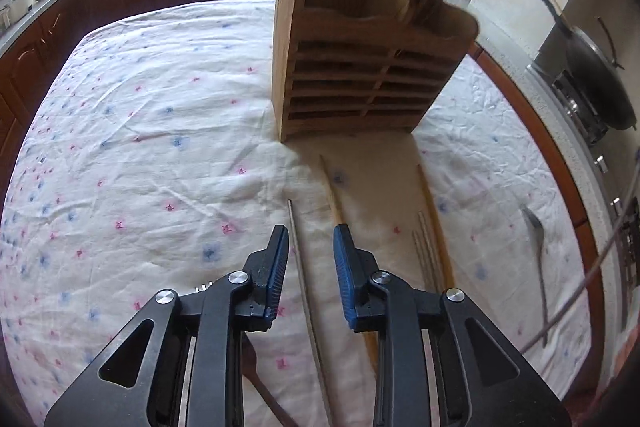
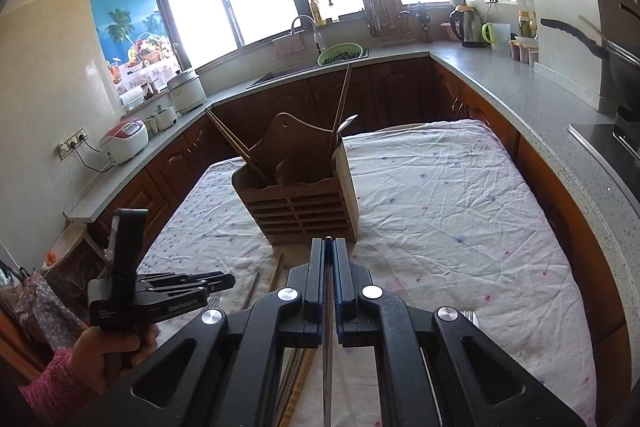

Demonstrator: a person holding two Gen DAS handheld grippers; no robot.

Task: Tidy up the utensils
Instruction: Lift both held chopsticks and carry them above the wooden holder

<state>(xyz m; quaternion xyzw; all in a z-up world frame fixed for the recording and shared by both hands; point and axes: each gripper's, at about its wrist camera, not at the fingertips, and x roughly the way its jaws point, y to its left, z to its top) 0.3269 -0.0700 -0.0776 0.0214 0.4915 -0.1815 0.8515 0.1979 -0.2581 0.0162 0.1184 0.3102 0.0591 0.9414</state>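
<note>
Mid-task, sorting step: some utensils already upright in wooden holder [image 2: 296, 199], several more flat on cloth [image 1: 140, 147] in front of it.

Right gripper [image 2: 329, 247] clamped shut on thin metal chopstick [image 2: 327, 347], stick running along betw. the blue pads, tip pointing toward holder. Next move, prob.: carry over holder's open top, tilt steeper, release into a compartment; needs good aim, openings narrow and partly taken.

Left gripper [image 1: 311, 239] parted, holding nothing, hanging low over another metal chopstick [image 1: 304, 287] lying betw. the jaws, no pad contact visible. Next, prob.: lower a bit more and pinch; thin smooth rod on soft cloth, may roll or slip.

Nearby on cloth: wooden chopstick [image 1: 332, 195], round and pale; metal pair [image 1: 426, 251]; spoon [image 1: 536, 239], dull grey. Holder slatted, brown, scalloped rim. Cloth white, wrinkled, small pink and blue flowers.
</note>
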